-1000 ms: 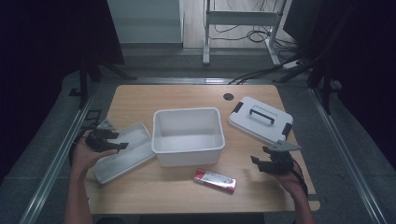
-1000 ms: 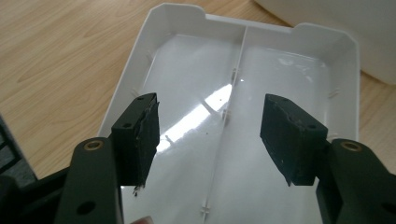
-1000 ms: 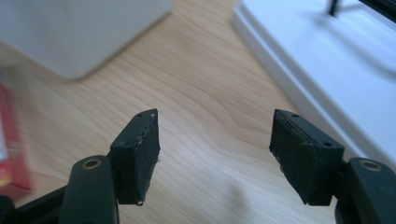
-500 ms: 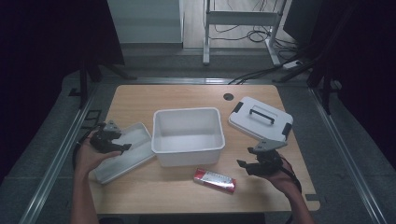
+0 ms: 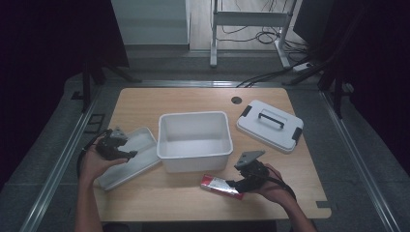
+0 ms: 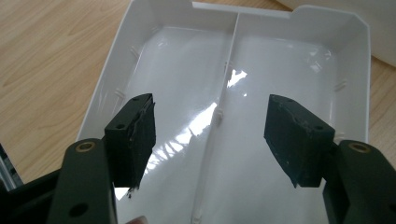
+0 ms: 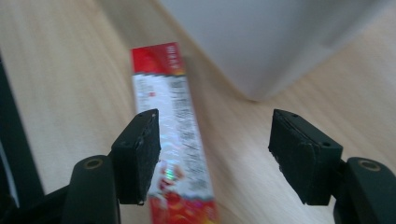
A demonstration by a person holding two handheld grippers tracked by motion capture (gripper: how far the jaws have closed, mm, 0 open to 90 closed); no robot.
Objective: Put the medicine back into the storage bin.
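The right gripper (image 5: 238, 182) sits low near the table's (image 5: 145, 104) front edge, toward the right-hand corner, jaws spread wide and gripping nothing. Just ahead of it lies the red toothpaste box (image 5: 221, 186), flat on the wood, close to the front edge and just in front of the white bin (image 5: 194, 141). In the right gripper view the toothpaste box (image 7: 175, 140) runs lengthwise up the frame; its near end passes by the left-hand jaw, whose pad overlaps its edge, while the other jaw stands well off to the side over bare wood. Whether that pad actually touches the carton I can't tell; the picture is a bit blurred. The bin's (image 7: 280, 42) rounded corner rises just beyond the carton.

Over at the left edge, the left gripper (image 5: 126, 149) hovers over the shallow white tray (image 5: 140, 159), which lies at an angle beside the bin's left wall. Its jaws have just been opening and now stand fully apart, nothing between them. The left gripper view looks straight down into the tray (image 6: 359, 70): glossy, with a thin ridge down the middle splitting it into two compartments, one jaw over each.

Toward the far right corner rests the white lid (image 5: 269, 126) with its dark handle and clips, apart from the bin.
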